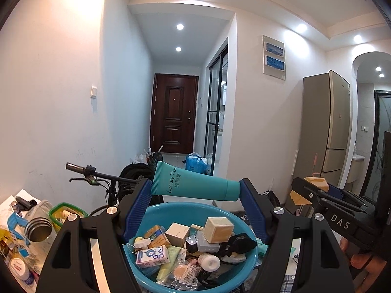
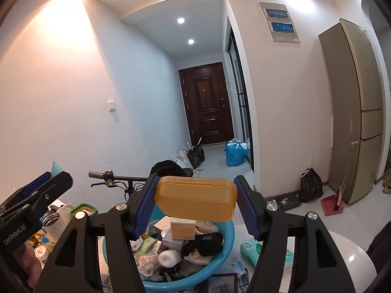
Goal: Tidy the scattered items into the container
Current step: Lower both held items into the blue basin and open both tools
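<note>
Bicycle [image 1: 102,183] behind full basin [image 1: 156,210]

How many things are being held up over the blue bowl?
2: a teal tube in the left gripper, an orange box in the right gripper.

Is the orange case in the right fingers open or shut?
Shut: the orange case's lid sits flush along its seam, held sideways over the blue basin.

A lived-in flat, entry hall: dark wood front door [image 2: 206,103] straight ahead beyond the fingers, tall fridge [image 2: 354,112] off to their right, bike handlebar [image 2: 114,177] left of them, rubbish bags [image 2: 195,155] by the door, ceiling spotlights, wall switch [image 2: 111,105].
</note>
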{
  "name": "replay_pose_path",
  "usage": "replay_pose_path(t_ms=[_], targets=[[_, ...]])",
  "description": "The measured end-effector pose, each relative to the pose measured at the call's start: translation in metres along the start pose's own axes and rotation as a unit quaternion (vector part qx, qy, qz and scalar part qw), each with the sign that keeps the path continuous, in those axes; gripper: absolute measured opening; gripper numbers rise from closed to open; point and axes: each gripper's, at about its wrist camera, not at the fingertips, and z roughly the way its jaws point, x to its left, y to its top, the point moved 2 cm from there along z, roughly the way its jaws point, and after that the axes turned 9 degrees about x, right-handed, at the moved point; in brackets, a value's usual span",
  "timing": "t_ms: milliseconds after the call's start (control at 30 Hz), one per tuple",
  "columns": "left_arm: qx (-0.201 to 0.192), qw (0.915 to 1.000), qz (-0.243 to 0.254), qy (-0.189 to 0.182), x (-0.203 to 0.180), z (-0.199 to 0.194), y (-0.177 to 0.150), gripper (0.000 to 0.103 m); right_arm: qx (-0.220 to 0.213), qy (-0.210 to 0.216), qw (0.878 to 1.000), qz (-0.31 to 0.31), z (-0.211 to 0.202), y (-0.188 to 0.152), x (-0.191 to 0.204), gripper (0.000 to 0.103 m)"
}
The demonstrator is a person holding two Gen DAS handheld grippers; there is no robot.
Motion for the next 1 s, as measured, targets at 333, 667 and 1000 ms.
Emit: replay_pose_path(t_ms=[333, 667, 1000], targets=[[0.01, 1.0, 0.001, 0.002, 0.003, 0.013, -0.006, 0.075, 0.008, 0.003, 1.0, 0.001, 0.017, -0.005, -0.001, 0.062], [0.039, 0.9991, 0.003, 0.014, 0.008, 0.049, -0.017, 0.075, 0.025, 0.004, 1.0, -0.009, 0.044, -0.017, -0.001, 0.062], [0.117, 0.9924, -0.001, 0.037, 0.025, 0.119, -0.048, 0.075, 0.074, 0.002, 0.997, -0.026, 0.092, -0.046, 0.003, 0.062]])
